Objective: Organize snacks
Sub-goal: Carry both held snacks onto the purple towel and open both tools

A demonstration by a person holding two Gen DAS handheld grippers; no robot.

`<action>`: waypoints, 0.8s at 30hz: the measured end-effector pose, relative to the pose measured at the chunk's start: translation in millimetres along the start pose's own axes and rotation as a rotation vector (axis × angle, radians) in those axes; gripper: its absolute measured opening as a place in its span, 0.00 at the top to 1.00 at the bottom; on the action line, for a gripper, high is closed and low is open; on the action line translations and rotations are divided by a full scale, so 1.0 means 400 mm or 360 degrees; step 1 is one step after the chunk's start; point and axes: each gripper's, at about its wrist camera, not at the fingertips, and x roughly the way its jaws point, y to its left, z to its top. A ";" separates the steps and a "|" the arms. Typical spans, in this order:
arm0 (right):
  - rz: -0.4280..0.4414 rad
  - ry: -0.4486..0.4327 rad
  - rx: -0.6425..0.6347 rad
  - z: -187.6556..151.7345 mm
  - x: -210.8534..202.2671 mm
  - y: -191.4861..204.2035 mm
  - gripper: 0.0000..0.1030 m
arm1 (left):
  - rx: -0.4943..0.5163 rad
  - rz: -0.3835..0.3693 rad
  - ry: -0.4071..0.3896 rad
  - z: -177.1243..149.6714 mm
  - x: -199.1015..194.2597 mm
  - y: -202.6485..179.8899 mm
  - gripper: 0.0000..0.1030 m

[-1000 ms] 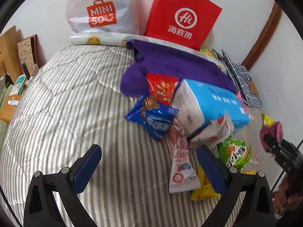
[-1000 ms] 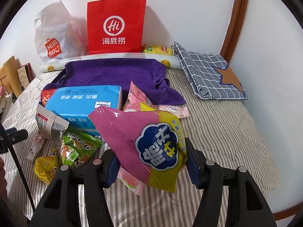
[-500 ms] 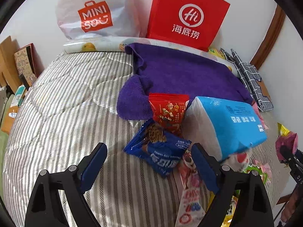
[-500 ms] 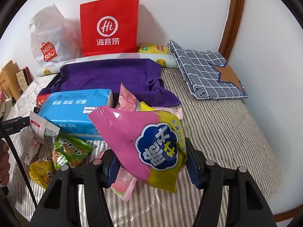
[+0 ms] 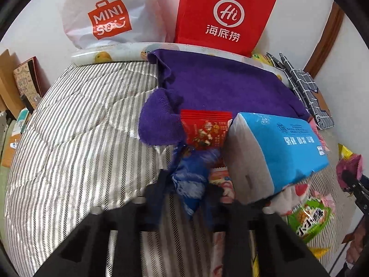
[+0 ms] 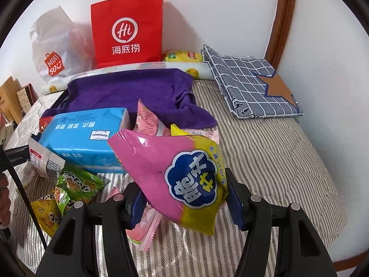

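Left wrist: left gripper [image 5: 184, 198] clamped tight on crumpled blue snack packet [image 5: 191, 177], just beside blue tissue pack [image 5: 276, 152] on striped bed [image 5: 80, 138].
Right wrist: right gripper [image 6: 184, 205] gripping pink-and-yellow chip bag [image 6: 175, 173] above bed.

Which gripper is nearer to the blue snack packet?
Left. The left gripper is shut on the blue snack packet; the right gripper holds the pink-and-yellow bag beyond the tissue pack.
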 end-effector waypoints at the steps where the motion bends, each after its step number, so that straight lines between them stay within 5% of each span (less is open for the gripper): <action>1: 0.0003 0.0001 0.0003 -0.001 0.000 0.000 0.42 | -0.0007 -0.0008 -0.0004 -0.001 -0.004 0.005 0.81; 24: 0.0087 -0.0074 -0.0034 -0.003 -0.125 0.047 0.42 | -0.0036 -0.0182 -0.0139 -0.049 -0.169 -0.019 0.84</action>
